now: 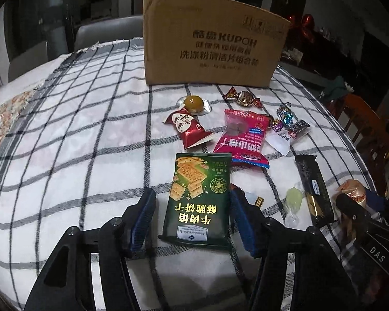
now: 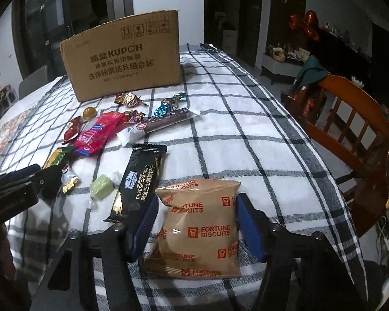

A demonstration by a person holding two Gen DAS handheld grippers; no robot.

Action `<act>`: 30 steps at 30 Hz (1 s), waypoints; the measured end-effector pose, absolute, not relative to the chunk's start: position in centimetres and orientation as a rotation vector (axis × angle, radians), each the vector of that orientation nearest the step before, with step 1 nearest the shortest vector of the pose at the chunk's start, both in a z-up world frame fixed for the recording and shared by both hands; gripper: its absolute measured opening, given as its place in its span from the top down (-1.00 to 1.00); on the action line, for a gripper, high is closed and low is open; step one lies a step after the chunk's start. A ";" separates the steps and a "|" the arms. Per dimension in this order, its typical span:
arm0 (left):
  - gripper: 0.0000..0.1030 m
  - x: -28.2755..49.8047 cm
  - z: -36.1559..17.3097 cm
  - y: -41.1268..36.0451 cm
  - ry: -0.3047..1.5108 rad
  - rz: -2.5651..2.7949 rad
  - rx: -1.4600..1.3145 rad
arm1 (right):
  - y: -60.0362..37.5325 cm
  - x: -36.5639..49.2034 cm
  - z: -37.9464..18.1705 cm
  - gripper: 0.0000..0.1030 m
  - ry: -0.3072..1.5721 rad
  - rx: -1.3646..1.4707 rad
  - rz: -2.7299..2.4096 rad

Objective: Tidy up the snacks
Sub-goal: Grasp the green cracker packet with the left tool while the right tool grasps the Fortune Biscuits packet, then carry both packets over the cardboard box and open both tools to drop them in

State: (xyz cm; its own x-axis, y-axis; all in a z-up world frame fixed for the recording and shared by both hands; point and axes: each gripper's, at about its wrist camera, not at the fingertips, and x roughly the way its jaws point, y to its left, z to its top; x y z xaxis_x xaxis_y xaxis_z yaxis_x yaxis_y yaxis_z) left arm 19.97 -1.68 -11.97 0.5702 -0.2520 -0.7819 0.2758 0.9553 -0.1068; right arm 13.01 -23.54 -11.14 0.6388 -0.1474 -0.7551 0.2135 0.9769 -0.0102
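My left gripper (image 1: 192, 223) is open, its blue pads on either side of a green cracker packet (image 1: 194, 199) that lies flat on the checked cloth. My right gripper (image 2: 197, 229) is open around a tan Fortune Biscuits bag (image 2: 199, 230), also flat on the cloth. A brown cardboard box (image 1: 210, 49) stands at the back of the table; it also shows in the right wrist view (image 2: 124, 59). Between the grippers lie a black cheese cracker packet (image 2: 140, 184) and a pale green candy (image 2: 101, 186).
Farther back lie a pink hawthorn packet (image 1: 242, 137), a red packet (image 1: 189, 129), a yellow jelly cup (image 1: 193, 103), foil-wrapped candies (image 1: 242, 96) and a long dark bar (image 2: 163, 119). A wooden chair (image 2: 350, 119) stands at the table's right edge.
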 end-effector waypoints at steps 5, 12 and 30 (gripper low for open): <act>0.08 19.8 -12.0 -1.9 0.908 -0.333 0.019 | -23.7 13.0 -11.2 -0.09 0.849 0.096 -0.199; 0.13 19.5 -11.7 -1.9 0.903 -0.327 0.022 | -23.4 12.8 -10.6 -0.07 0.831 0.075 -0.188; 0.13 14.2 -5.4 -2.8 0.782 -0.327 0.079 | -23.1 10.4 -6.2 -0.05 0.732 0.081 -0.041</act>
State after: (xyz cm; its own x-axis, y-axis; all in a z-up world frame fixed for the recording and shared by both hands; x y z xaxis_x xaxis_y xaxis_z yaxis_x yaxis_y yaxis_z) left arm 14.21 -2.83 -5.42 0.6619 -0.2594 -0.7033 0.3177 0.9469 -0.0502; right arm 10.37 -23.14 -6.18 0.7430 -0.0085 -0.6692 0.0655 0.9961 0.0600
